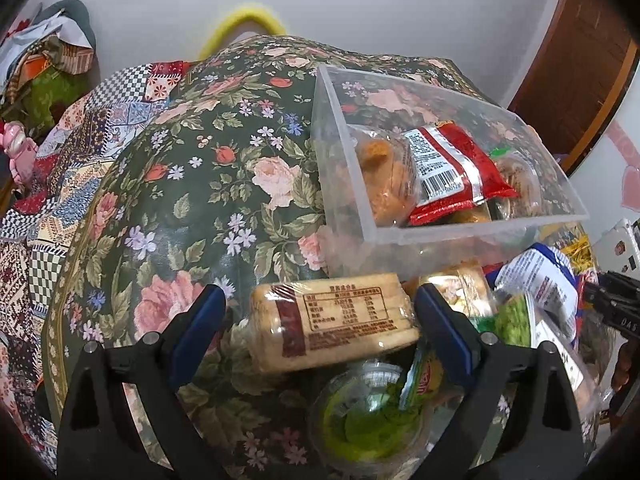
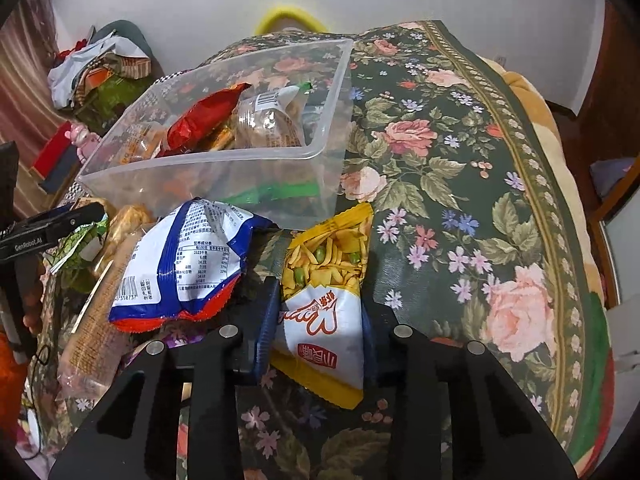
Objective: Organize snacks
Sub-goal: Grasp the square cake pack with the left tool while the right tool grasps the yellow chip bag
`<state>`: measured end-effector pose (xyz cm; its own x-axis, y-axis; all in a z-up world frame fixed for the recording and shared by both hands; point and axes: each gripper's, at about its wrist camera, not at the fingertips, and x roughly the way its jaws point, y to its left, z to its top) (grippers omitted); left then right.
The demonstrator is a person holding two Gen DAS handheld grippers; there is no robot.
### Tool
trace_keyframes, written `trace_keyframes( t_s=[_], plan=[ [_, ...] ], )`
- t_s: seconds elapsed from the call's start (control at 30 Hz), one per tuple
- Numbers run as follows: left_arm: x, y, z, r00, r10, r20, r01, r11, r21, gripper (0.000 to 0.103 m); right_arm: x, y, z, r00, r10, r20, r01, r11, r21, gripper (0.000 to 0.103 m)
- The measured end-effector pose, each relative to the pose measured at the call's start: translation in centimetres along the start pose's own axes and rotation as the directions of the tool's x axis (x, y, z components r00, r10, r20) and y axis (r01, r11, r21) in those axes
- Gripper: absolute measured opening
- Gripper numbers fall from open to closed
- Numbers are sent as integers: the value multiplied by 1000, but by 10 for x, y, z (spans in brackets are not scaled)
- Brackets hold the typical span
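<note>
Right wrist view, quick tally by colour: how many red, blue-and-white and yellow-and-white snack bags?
Red bag, in the clear bin: 1
Blue-and-white bag, in front of the bin: 1
Yellow-and-white bag, in the right tool: 1
Total: 3

Lit evenly and softly from overhead, with faint shadows only. Showed glare on the clear plastic bin and the glossy floral tablecloth. Bent strongly at dark vignetted edges; blurred nearest the lens.
</note>
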<state>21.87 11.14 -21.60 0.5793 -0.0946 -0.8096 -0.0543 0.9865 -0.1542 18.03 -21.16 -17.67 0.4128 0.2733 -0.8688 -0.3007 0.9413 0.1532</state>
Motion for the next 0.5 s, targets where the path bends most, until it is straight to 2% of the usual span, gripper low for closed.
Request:
trace_keyframes(
  t_s=[0.07,0.3,0.5],
  plan=[
    [-4,4,-4,1000,-9,-1,9,1000,-10,91,-2,-2,-2,1000,-2,1,2,1000,7,33],
    [-15,25,-10,1000,13,-17,-14,998,-63,88,-7,-6,-6,1000,-1,0,1,1000,26,32],
    [-15,11,-7,999,31,-34,-30,999,14,89,-10,-8,-7,1000,5,1,-5,999,36,31]
  ],
)
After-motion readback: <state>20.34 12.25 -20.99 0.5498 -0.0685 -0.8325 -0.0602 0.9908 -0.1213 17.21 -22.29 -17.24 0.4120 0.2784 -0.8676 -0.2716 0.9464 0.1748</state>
